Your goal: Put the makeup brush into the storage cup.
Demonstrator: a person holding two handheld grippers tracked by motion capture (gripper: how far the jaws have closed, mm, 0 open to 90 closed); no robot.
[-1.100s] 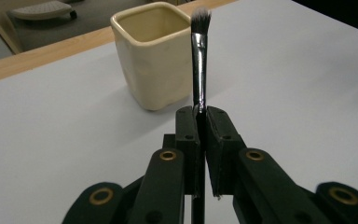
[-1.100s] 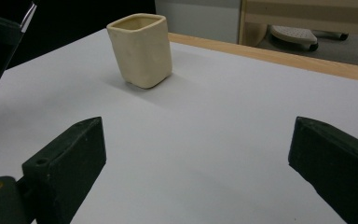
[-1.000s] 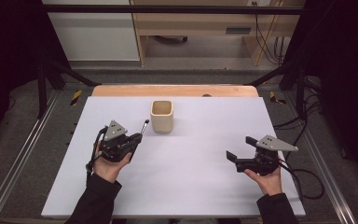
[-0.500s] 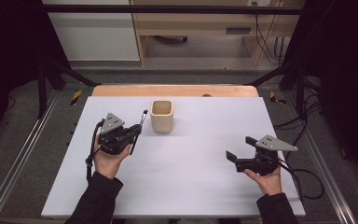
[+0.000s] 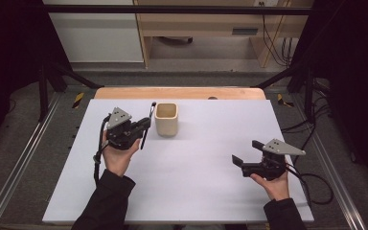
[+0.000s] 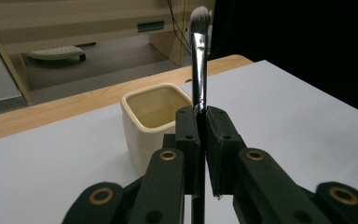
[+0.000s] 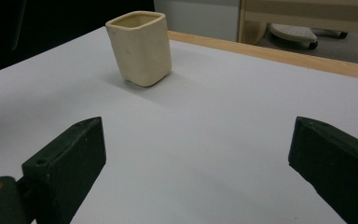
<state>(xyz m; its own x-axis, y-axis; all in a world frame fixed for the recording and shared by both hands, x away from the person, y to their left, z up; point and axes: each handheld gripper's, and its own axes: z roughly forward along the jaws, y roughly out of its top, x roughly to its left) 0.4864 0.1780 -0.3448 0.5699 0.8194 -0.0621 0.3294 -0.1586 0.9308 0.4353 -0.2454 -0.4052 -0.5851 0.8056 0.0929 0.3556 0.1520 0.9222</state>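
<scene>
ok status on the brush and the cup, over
Left gripper shut on makeup brush, bristles up, beside the cream cup. Right gripper open, nothing between its jaws. Cup upright; nothing seen between brush and cup.

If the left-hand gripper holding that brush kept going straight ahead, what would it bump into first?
Probably the cream square ceramic cup, standing just ahead and slightly left of the left gripper; depth is hard to judge, so it might narrowly pass.

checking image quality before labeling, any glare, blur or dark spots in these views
High view: even light on the table, surroundings dark. Left gripper view: glare streak on the brush handle, fingers soft. Right gripper view: cup sharp with a soft shadow, fingers blurred.
</scene>
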